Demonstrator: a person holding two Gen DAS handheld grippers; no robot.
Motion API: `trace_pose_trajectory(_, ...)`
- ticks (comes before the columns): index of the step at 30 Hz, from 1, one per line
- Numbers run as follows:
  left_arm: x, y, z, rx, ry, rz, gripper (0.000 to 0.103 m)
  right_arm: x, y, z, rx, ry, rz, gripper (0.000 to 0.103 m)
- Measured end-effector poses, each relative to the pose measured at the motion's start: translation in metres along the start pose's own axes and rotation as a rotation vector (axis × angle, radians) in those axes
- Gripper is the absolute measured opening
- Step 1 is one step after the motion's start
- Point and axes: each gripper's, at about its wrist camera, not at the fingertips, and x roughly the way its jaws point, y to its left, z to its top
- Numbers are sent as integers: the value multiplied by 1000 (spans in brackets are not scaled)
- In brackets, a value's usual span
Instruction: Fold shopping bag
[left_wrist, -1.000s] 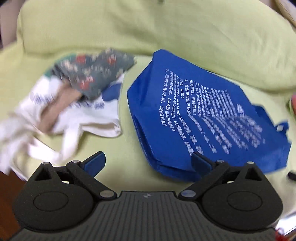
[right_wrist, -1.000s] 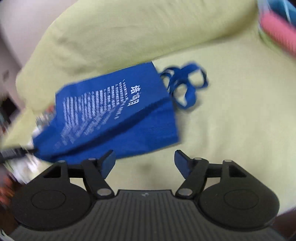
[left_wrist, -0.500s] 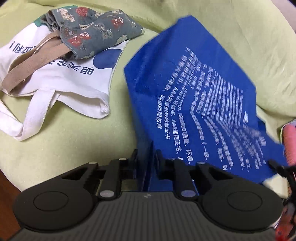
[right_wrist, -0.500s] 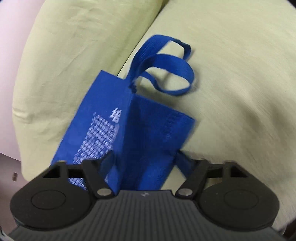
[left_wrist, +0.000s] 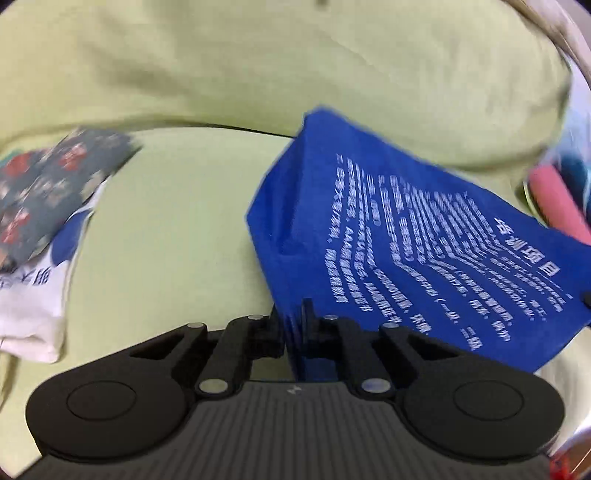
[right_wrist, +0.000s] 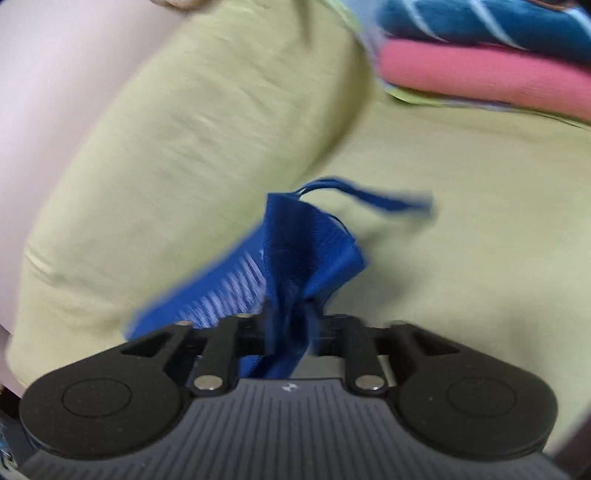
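Sofa (left_wrist: 177, 236): a soft green seat and back cushion. It gives under pressure, so any crease pressed into it may come out slack and spring back.
Blue shopping bag (left_wrist: 424, 258): lifted off the seat at both ends, printed face up, spanning the two tongs. Hanging unsupported, it can sag in the middle and fold crooked.
White tote (left_wrist: 33, 306): lies at the left of the seat with a floral cloth (left_wrist: 48, 192) on top, apart from the bag. A wide sweep leftward could drag into them.
Pink and teal stack (right_wrist: 480, 74): sits at the right end; swinging that end outward risks a bump.
Right gripper (right_wrist: 291, 325): jaws closing on bunched fabric near the mouth. The bunch is uneven, probably several layers, though blur hides the count. A layer could slide free.
Left gripper (left_wrist: 293, 325): jaws closing to a narrow pinch on the bottom edge. The bite looks shallow, so a tug may pull it out.
Handle (right_wrist: 373, 199): the loop dangles loose beyond the right tongs and could get trapped inside the fold.
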Motion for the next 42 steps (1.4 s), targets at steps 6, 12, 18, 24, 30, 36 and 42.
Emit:
trace_pose_trajectory(6,-64,29,-12,119,-91,100,13,-67,5,-26,-294,-76,-116,29)
trace_pose_trajectory(12,-97,4,-22,217,-173,112,21,-63,51,-48,-633,-46,28,28)
trace_pose_trajectory(18,-92,41,-31,124,-93,168,65,-27,69,-75,-762,93,77,34)
trace_pose_trajectory(24,-110,38,-46,148,-56,80,46,-11,73,-92,-785,127,45,34)
trace_pose_trajectory(30,-74,59,-66,-57,116,-57,33,-14,60,-81,-777,114,40,36)
trace_pose_trajectory(36,-27,61,-53,25,73,-27,0,1,51,-79,-763,125,-39,35)
trace_pose_trajectory(42,-12,57,-37,85,19,-35,19,-4,50,-71,-750,95,-86,35)
